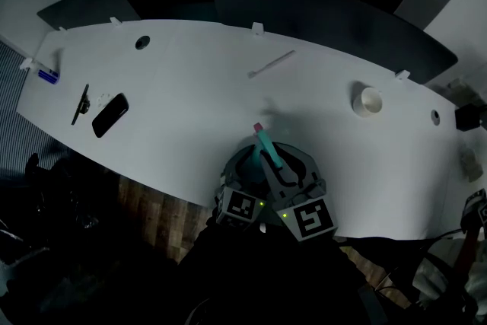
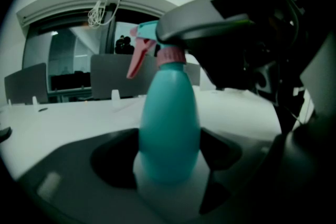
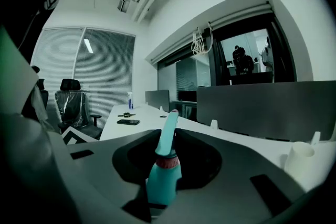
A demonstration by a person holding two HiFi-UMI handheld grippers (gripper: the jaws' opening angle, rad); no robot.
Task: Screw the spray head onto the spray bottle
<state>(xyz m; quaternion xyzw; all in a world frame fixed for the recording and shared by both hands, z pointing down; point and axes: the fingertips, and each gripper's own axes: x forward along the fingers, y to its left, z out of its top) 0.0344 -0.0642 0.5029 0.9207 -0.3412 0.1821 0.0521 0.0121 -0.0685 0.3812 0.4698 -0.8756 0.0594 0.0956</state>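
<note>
Clamping left tool (image 2: pixel 168 157) wide on spray bottle (image 2: pixel 169 123) body; pinching right tool (image 3: pixel 164 173) narrowly on spray head (image 3: pixel 168 134) collar above. Seemingly mid-screwing; next, twist head, holding bottle steady.

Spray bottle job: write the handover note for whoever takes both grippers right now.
Left gripper: fingers shut on the bottle body, at the near edge of the table.
Right gripper: fingers shut on the spray head.
Done: spray head sits on the bottle's neck, pink collar in place.
Left: can't tell whether the collar is tight. Turn the spray head until snug, then let go.
</note>
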